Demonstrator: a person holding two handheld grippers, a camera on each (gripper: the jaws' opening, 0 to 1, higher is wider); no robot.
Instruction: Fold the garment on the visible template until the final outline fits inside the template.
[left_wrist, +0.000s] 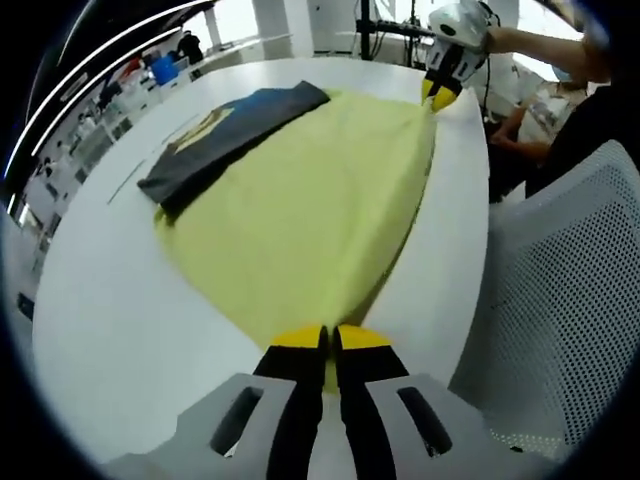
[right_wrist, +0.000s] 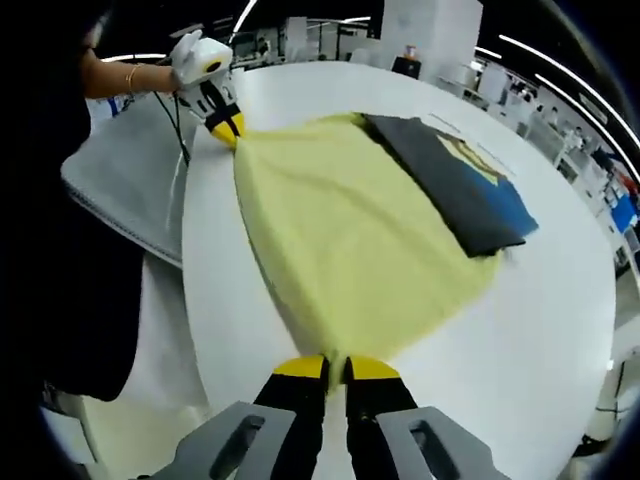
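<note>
One yellow garment (left_wrist: 300, 215), spread on the white round worktop (left_wrist: 110, 320), its far part partly covered by one dark folded piece (left_wrist: 225, 135) with a blue and yellow print. Whether that dark piece is the template cannot be told.

Two grippers, both with yellow-tipped jaws. Left gripper (left_wrist: 327, 340): jaws pressed together, pinching the near edge of the garment. Right gripper (right_wrist: 335, 368): jaws likewise pressed together on a garment edge. In the left gripper view the right gripper appears at the far right corner of the cloth (left_wrist: 440, 92); in the right gripper view the left gripper appears at the far left corner (right_wrist: 226, 125). The cloth narrows to a point at each grip, so the two hold opposite ends of one edge, apparently to keep it taut along the worktop's side for lifting over as a fold.

One white mesh chair (left_wrist: 570, 290), just beside the worktop. One person's forearm, with bracelet (right_wrist: 130, 76), behind the left gripper.
</note>
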